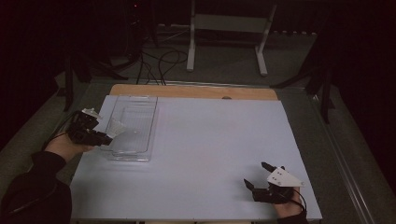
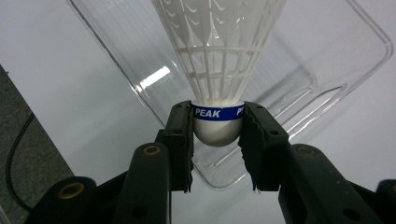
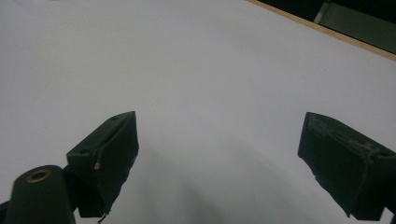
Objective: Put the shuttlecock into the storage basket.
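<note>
While the left gripper (image 2: 217,135) pinches a white shuttlecock (image 2: 217,70) by its cork, both pads pressed on the blue band, the skirt points out over a clear tray (image 1: 133,126). That tray lies on the white table (image 1: 210,149) at its far left, and the shuttlecock hangs at the tray's near-left edge, above it rather than resting in it. At the near right, the right gripper (image 1: 256,175) sits low by the table's edge, its jaws spread wide with only bare tabletop between them.
</note>
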The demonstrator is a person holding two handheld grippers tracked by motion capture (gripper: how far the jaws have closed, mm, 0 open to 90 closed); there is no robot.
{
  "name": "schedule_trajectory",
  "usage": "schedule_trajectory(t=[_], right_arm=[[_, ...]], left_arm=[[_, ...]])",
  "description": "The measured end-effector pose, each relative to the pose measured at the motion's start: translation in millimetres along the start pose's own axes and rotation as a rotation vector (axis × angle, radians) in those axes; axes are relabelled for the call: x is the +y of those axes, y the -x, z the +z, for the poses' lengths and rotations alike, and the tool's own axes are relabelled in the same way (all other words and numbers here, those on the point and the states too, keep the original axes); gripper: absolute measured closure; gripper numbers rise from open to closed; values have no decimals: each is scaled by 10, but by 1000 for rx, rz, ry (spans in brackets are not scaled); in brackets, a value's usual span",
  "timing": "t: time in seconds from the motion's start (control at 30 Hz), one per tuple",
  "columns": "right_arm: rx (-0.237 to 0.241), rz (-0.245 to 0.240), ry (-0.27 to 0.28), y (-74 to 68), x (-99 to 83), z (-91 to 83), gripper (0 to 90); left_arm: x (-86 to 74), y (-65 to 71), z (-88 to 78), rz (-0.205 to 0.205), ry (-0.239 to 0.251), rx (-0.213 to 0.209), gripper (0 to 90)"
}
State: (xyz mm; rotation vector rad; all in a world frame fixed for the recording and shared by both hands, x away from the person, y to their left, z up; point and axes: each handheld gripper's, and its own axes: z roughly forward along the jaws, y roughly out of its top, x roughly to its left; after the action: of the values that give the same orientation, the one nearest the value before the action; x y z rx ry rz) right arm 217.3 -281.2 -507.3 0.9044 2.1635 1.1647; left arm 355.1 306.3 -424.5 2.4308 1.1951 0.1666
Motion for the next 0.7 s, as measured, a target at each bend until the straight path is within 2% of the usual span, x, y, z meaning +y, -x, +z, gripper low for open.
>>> schedule_trajectory(t=[0.13, 0.17, 0.7], right_arm=[[0, 2, -1, 1, -2, 1, 120], [0, 2, -1, 1, -2, 1, 120], [1, 5, 0, 3, -1, -3, 120]], left_arm=[[5, -2, 29, 9, -18, -10, 657], [9, 4, 38, 8, -22, 2, 657], [90, 43, 61, -1, -83, 44, 654]])
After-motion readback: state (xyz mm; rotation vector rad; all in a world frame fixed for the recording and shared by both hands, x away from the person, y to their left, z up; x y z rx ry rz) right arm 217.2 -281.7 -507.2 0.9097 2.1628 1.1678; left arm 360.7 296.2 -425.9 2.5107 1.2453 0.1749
